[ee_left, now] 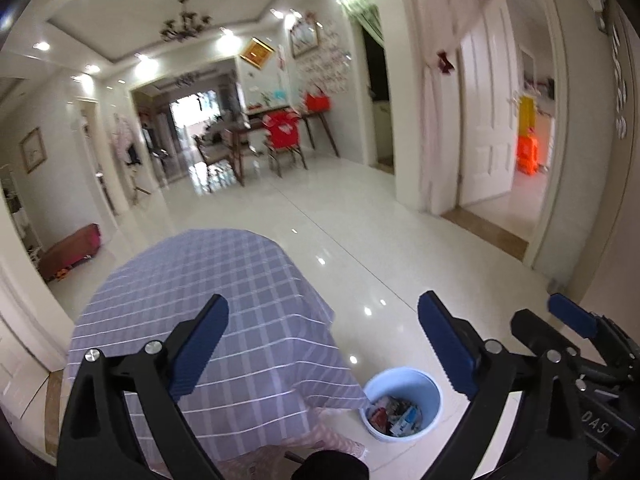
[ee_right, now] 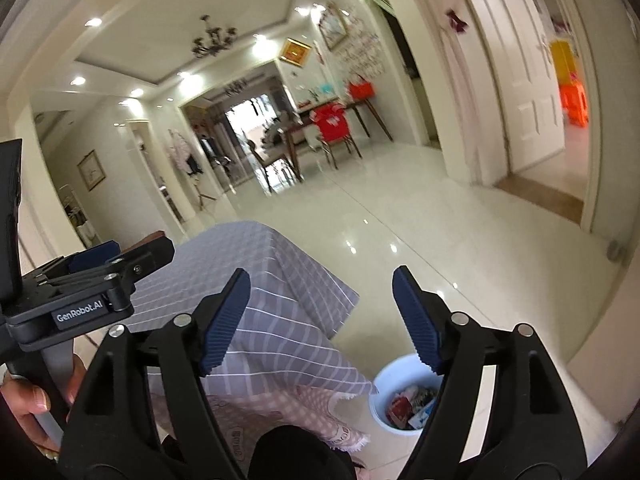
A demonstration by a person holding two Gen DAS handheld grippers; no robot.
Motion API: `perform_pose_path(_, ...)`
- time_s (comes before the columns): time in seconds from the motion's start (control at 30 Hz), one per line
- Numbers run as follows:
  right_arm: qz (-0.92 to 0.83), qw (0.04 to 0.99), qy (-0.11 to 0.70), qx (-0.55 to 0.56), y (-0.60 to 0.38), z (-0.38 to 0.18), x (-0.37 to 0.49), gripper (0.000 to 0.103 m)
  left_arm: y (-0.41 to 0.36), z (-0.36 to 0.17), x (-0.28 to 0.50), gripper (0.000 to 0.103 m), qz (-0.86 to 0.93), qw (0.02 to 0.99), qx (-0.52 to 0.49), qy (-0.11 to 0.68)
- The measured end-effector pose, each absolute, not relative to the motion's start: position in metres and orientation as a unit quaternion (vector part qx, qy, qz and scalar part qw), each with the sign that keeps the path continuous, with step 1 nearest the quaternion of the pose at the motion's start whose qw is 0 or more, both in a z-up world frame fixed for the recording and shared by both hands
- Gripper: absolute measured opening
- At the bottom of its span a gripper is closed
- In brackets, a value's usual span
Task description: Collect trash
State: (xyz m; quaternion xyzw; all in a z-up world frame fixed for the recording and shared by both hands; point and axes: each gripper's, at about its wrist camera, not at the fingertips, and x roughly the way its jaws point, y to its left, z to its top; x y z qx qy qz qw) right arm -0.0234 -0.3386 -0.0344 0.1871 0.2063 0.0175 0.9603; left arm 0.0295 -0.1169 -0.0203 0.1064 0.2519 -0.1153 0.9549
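— Both grippers we held up over the table w/ the checked cloth (ee_left: 208,280). Left gripper (ee_left: 322,344) was wide open, nothing btw its pads.
— And the right gripper (ee_right: 322,320)?
— Same, spread wide and empty. We saw the trash (ee_left: 396,416) already inside the light blue bin (ee_left: 434,390), which stood on the white floor (ee_left: 320,208) just beside the cloth's hanging corner.

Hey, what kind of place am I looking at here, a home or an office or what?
Most likely a home, an open living and dining area. A chandelier hangs from the ceiling, a dining table with chairs stands at the far end, and a checked tablecloth covers a nearer table beside a small trash bin.
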Motion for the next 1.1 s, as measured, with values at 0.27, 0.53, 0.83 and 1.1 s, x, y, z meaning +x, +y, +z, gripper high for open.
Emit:
perform_pose_path(0.27, 0.048, 0.973, 0.162, 0.156, -0.309, -0.003, -0.063, 0.085, -0.081, 0.015, -0.027, 0.095, -0.081, 0.974, 0.073, 0.200)
perform_pose_path(0.53, 0.065, 0.979, 0.129, 0.143, -0.300, 0.019, -0.089, 0.086, -0.067, 0.038, -0.074, 0.095, -0.052, 0.983, 0.072, 0.162)
perform_pose_path(0.83, 0.081, 0.981, 0.111, 0.134, -0.291, 0.029, -0.111, 0.087, -0.057, 0.060, -0.108, 0.095, -0.041, 0.987, 0.071, 0.135)
perform_pose_path(1.1, 0.088, 0.981, 0.109, 0.134, -0.292, 0.028, -0.116, 0.087, -0.057, 0.063, -0.118, 0.095, -0.040, 0.988, 0.076, 0.129)
